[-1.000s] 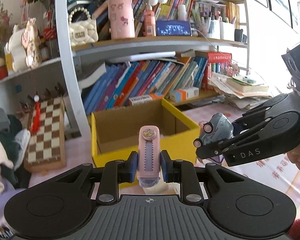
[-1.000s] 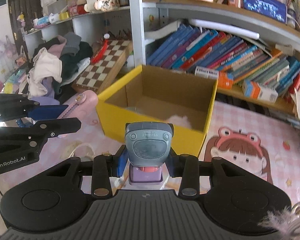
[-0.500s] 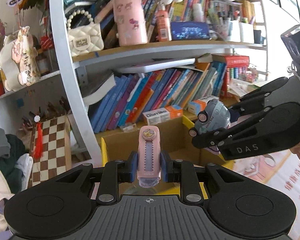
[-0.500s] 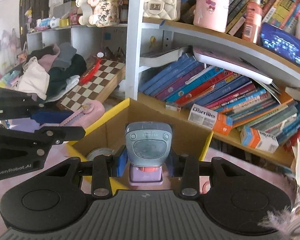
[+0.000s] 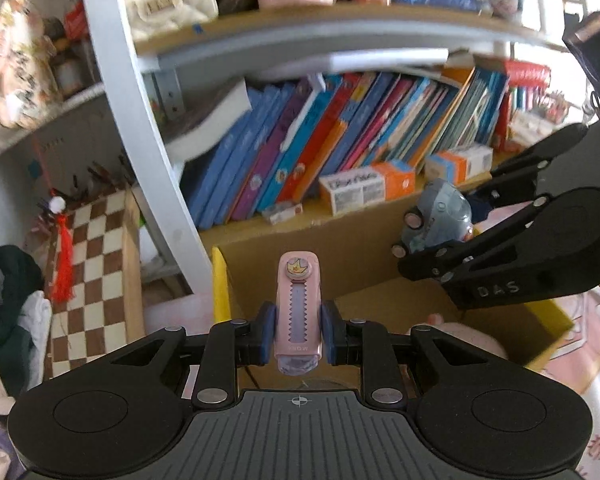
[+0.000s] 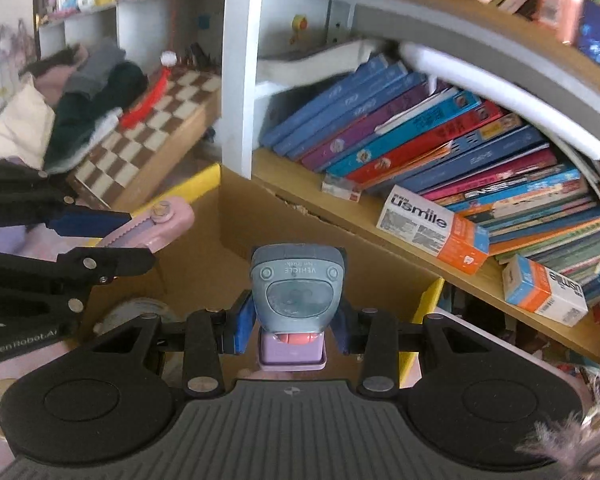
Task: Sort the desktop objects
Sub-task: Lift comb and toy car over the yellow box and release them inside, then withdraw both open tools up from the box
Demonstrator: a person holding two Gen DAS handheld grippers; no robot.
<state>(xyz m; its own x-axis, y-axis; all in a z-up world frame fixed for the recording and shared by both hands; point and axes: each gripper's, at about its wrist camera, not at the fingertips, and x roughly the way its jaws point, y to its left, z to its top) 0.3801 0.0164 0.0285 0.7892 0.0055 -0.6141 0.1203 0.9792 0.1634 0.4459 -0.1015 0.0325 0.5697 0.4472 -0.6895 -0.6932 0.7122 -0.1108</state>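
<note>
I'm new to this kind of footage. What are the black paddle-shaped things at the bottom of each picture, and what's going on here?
Those are two hand-held grippers, one in each of a person's hands, each carrying its own fisheye camera. In the left view, the left hand-held gripper is shut on a pink utility knife. In the right view, the right hand-held gripper is shut on a grey-blue toy car. Each appears in the other's picture. Both hang over an open yellow cardboard box standing before a bookshelf.

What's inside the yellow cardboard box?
Inside the yellow cardboard box, a round grey tape-like roll lies at the left and something soft and pink sits lower down. The grippers cover the rest of the floor.
</note>
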